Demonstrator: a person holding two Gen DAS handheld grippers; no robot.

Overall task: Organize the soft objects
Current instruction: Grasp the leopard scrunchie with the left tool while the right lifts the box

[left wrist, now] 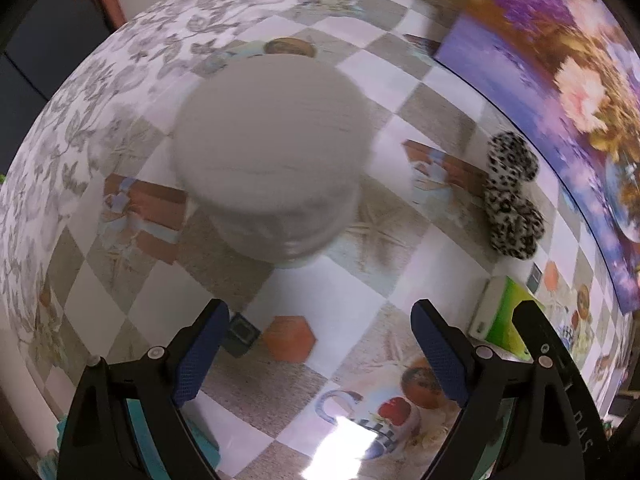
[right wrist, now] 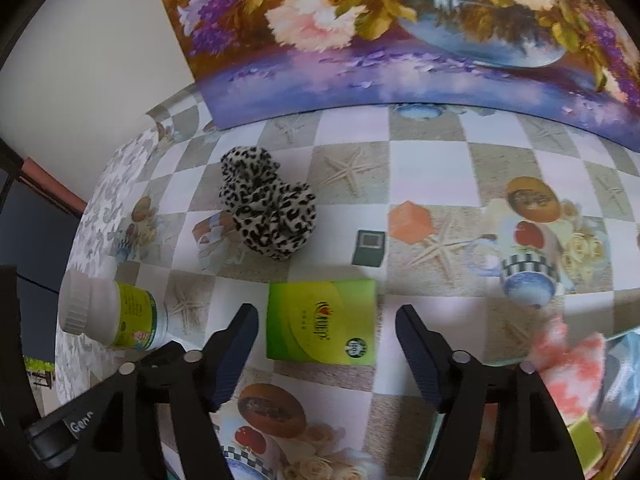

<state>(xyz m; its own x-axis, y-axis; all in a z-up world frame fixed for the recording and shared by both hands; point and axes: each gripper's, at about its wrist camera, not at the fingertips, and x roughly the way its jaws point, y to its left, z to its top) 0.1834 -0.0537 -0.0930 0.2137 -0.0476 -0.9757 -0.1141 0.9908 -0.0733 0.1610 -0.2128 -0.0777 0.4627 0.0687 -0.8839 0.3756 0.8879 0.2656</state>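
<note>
A leopard-print scrunchie (right wrist: 268,204) lies on the checkered tablecloth (right wrist: 424,168), ahead and left of my right gripper (right wrist: 326,344). That gripper is open and hangs over a green box (right wrist: 322,324); its pads stand apart from the box. At the right edge a blurred pink and white cloth (right wrist: 572,364) sits by a clear rim (right wrist: 624,336); whether it lies inside I cannot tell. My left gripper (left wrist: 320,344) is open and holds nothing. It hovers above a white-capped bottle (left wrist: 276,152), with the scrunchie (left wrist: 510,196) far to its right.
The bottle (right wrist: 112,316) stands at the table's left edge in the right wrist view. A flower painting (right wrist: 400,40) leans against the wall along the back. A small dark square object (right wrist: 370,246) lies behind the green box (left wrist: 504,316).
</note>
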